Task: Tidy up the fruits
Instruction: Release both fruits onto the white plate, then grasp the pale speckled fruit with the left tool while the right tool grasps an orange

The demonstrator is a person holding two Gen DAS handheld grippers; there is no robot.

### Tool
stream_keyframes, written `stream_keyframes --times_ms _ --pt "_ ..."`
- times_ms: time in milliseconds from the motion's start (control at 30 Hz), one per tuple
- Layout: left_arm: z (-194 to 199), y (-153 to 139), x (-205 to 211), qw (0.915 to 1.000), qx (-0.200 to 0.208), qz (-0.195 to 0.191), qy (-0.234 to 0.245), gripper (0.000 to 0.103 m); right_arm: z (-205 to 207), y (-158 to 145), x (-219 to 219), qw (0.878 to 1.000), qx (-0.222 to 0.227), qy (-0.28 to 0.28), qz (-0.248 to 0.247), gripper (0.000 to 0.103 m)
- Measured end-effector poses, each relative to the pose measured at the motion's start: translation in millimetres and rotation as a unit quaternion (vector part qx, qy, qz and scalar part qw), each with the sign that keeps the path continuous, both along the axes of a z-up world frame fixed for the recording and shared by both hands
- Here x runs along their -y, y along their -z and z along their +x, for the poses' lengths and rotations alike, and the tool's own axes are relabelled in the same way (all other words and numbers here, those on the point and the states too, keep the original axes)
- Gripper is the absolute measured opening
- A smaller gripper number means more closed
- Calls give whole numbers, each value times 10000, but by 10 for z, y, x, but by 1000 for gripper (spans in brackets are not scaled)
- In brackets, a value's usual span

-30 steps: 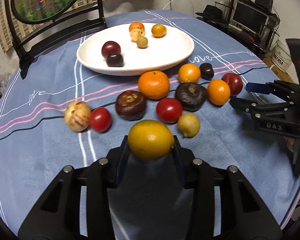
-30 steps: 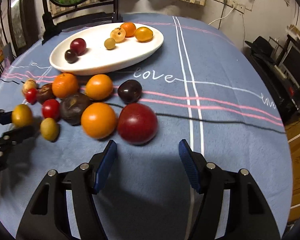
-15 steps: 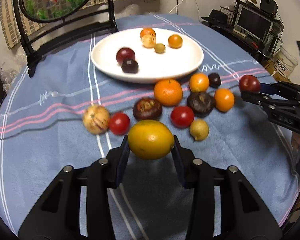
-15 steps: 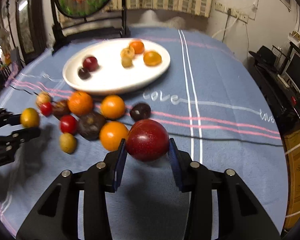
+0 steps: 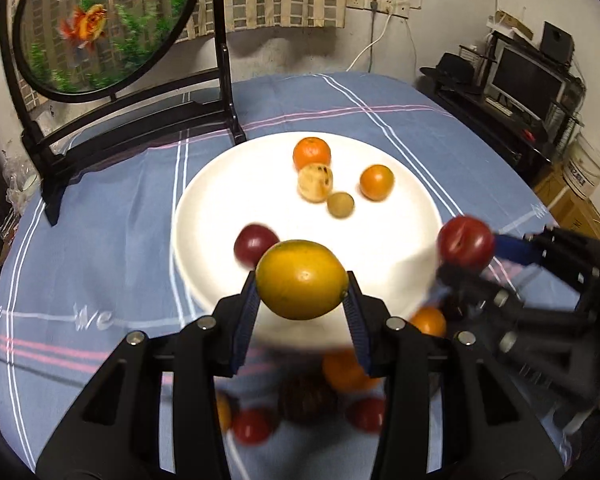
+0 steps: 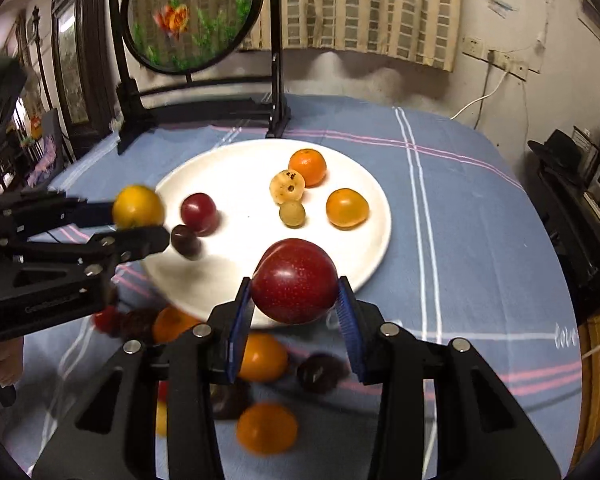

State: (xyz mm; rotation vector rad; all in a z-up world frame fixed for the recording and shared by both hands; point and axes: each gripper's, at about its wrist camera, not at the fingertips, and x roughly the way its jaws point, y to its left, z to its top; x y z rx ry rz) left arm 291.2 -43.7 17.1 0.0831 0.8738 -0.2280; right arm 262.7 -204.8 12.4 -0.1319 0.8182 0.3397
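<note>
Two grippers each carry a fruit over the near edge of the white plate [image 6: 236, 160], which sits on the blue striped tablecloth [image 6: 460, 208]. Left of the plate's centre, the left gripper [image 5: 302, 302] has its fingers closed onto a yellow lemon [image 5: 302, 279], which hangs above the plate's near rim; from the right wrist view the same lemon [image 6: 138, 206] shows over the plate's left edge. On the plate, just beyond the lemon, lie a red plum [image 6: 198, 213] and a small dark fruit [image 6: 186, 242] touching it. Toward the plate's far side sit a pale speckled fruit [image 6: 287, 187], a tangerine [image 6: 308, 167] right behind it, a small greenish fruit [image 6: 293, 213] in front of it, and an orange-yellow fruit [image 6: 347, 208] to their right. Right of the lemon, the right gripper [image 6: 296, 304] is clamped on a large red plum [image 6: 295, 282] above the plate's near right rim. Nearer than the plate, on the cloth below both grippers, lie several blurred loose fruits [image 6: 266, 426], orange, red and dark. Behind the plate stands a round fish-painted screen [image 6: 194, 12] in a black frame.
</note>
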Motion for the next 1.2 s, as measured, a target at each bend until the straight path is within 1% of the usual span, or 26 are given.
stream_keyframes --times_ms 133,167,200,233,267,333,400,467,600,633,700,733,767,900,1033,1200 --pt "310 171 120 9998 -163 95 -31 43 228 182 -103 9997 -84 11 -242 42" --pt "361 205 136 9997 -193 128 -75 49 262 217 -118 9995 -98 13 -307 43" --pt "412 215 138 9996 -149 170 -192 58 279 243 -124 9993 -92 24 -371 45" --pt "428 204 121 9994 -61 180 -288 72 285 245 -125 9991 -28 67 -429 45" --pt "415 176 94 9991 59 165 -394 75 271 225 -112 9991 57 77 -421 45" --pt "382 109 49 9991 123 51 -391 75 240 196 -72 9995 52 33 -324 46" --pt "333 62 4 9990 171 71 -403 75 177 143 -6 9996 92 84 -261 46" --pt "231 16 -90 9986 233 52 -480 78 101 103 83 9997 63 154 -186 46" --pt "-20 1 -245 9983 210 50 -535 81 -149 41 296 9995 -28 293 85 47" --pt "-120 15 -286 9983 207 74 -544 82 -208 35 329 9994 -31 315 105 48" --pt "-302 56 -349 9983 180 177 -531 83 -389 41 420 9991 -73 377 156 54" --pt "-392 78 -385 9982 173 235 -521 83 -453 47 441 9990 -88 396 178 59" --pt "-461 94 -402 9981 171 276 -518 83 -567 56 480 9988 -101 420 223 61" --pt "-781 188 -489 9983 90 324 -474 84 -862 105 510 9987 -169 396 264 61" --pt "-1023 292 -522 9977 81 547 -383 84 -1089 168 489 9987 -258 336 297 61" --pt "-1107 424 -609 9975 -22 626 -341 84 -1238 238 444 9986 -338 229 326 61"
